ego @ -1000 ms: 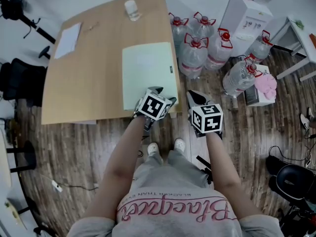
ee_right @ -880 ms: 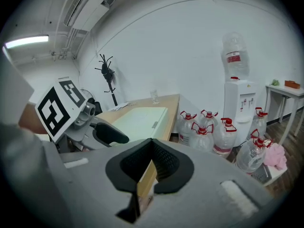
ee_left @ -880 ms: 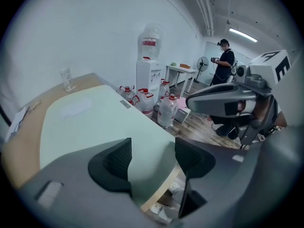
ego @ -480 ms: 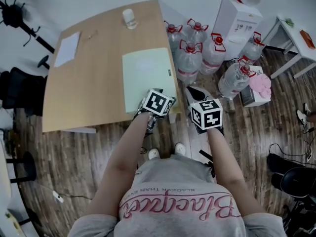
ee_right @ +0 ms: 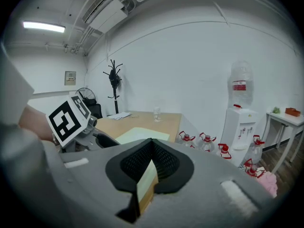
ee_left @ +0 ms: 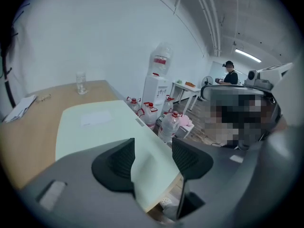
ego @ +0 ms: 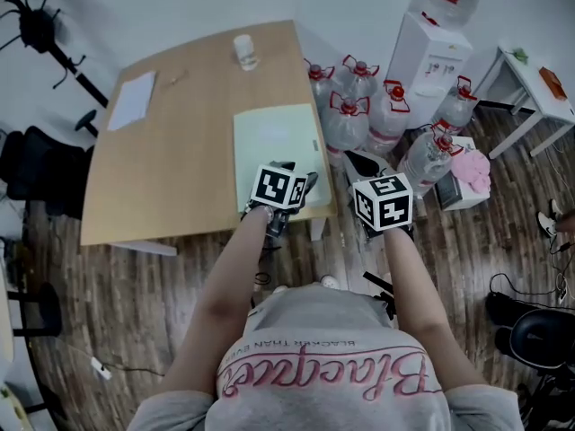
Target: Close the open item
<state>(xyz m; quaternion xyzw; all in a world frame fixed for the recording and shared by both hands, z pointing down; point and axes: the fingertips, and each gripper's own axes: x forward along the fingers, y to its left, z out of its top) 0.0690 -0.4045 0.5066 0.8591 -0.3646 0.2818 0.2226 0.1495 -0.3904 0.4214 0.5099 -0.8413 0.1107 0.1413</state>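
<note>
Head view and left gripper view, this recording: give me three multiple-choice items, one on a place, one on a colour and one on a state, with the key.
1. Where does the clear cup stand?
A) at the far end of the table
B) on the floor
C) on a chair

2. What colour are the caps of the water bottles?
A) blue
B) red
C) green

3. What is between the jaws of the left hand-held gripper?
A) nothing
B) the clear cup
C) a corner of the pale green cover

Key:
1 A: the head view shows it by the table's far edge.
2 B: each bottle shows a red cap and handle.
3 C: the left gripper view shows the cover's near corner between the jaws, which are closing.
</note>
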